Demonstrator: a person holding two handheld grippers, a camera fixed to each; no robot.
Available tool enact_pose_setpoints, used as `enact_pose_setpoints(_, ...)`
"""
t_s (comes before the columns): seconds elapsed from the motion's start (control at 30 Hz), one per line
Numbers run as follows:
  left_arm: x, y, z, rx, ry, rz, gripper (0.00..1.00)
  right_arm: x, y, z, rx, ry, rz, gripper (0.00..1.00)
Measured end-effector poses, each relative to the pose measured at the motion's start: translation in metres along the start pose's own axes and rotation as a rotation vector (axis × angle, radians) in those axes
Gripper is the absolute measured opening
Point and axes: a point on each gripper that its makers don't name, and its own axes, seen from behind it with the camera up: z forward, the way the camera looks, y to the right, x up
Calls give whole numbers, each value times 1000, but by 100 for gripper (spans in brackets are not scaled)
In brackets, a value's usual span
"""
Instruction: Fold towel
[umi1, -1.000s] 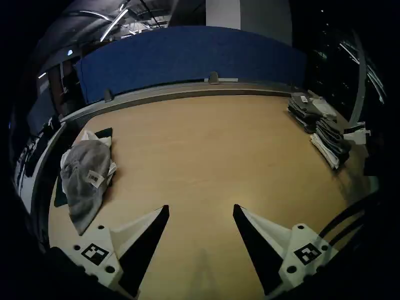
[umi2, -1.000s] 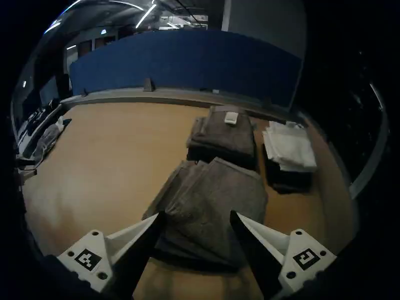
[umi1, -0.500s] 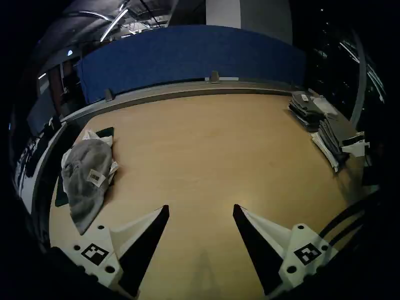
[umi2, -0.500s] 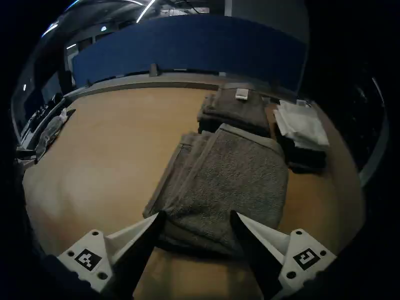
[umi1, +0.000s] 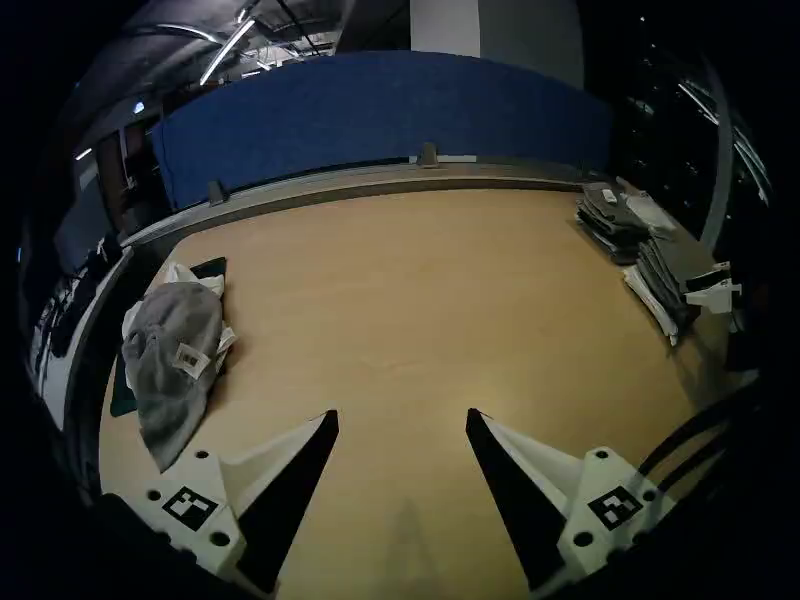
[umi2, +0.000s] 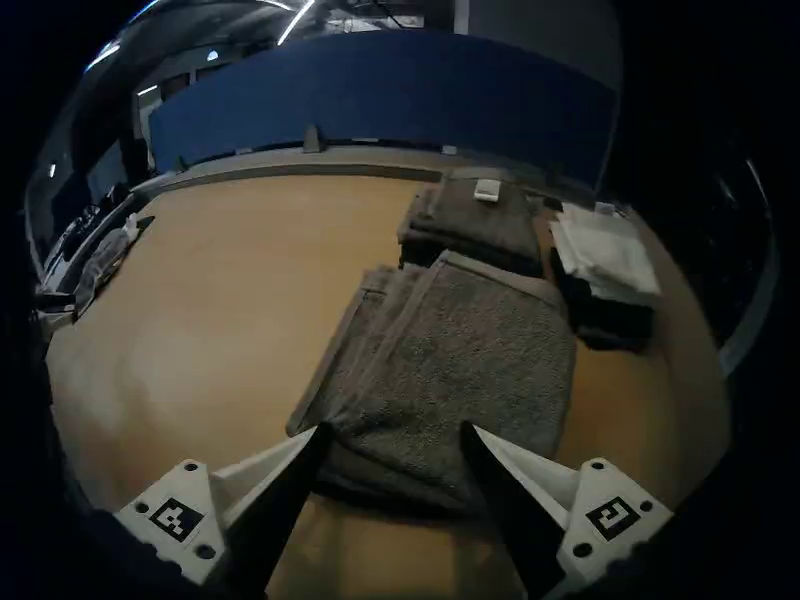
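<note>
Ok so from where I'm standing: the left gripper (umi1: 401, 412) hangs over a bare patch of the wooden counter (umi1: 420, 290), fingers spread wide with nothing between them, just wood. Off to its left, near the counter's edge, there's a crumpled grey towel (umi1: 172, 355) heaped up with a little white tag showing on top. Way over on the far right side sit stacks of folded towels (umi1: 640, 250). A blue partition (umi1: 380, 110) runs along the back of the counter.

The right gripper (umi2: 392, 432) is right at the folded grey-brown towel (umi2: 460, 360), the one being worked on. Its fingers are wide open, one on either side of the towel's near edge, so the edge sits in the gap but they aren't pinching it. That towel lies flat on the counter, folded into layers, with the lower layers peeking out along its left side. Just behind it is a stack of dark folded towels (umi2: 470, 215) with a white tag on top, and beside that a white folded towel (umi2: 605, 260) sitting on a darker pile. Can't tell whether the fingertips actually touch the fabric.
</note>
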Motion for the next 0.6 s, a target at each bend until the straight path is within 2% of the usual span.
enact_pose_setpoints(0.37, 3, -2, 2, 4, 0, 0, 95, 41, 9, -6, -13, 66, -12, 100)
enact_pose_setpoints(0.6, 5, -1, 4, 5, -1, 1, 95, 61, 21, -1, -26, 82, -18, 100)
